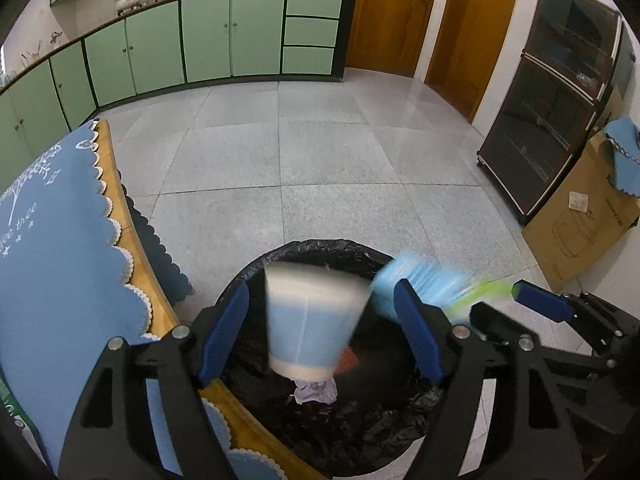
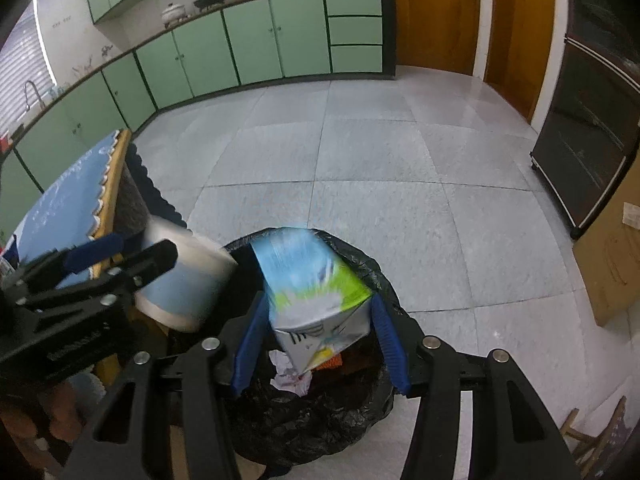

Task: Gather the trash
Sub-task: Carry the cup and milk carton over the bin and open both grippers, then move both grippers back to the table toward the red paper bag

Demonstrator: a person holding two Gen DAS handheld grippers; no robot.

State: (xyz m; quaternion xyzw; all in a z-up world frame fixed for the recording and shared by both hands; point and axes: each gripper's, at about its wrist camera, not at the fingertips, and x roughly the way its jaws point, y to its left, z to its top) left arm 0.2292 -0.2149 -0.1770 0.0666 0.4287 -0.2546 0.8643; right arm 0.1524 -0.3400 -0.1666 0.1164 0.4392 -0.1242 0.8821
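Left gripper spread, pads clear of the blurred paper cup, narrow base down, at lower centre over the black-lined bin. Right gripper spread around a milk carton, long axis tilting away, above the bin. Green cabinets at upper left.

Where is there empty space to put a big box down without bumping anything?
The grey tiled floor is bare from the trash bin to the green cabinets and wooden doors. It is crowded at the bin: both grippers, a paper cup and carton.
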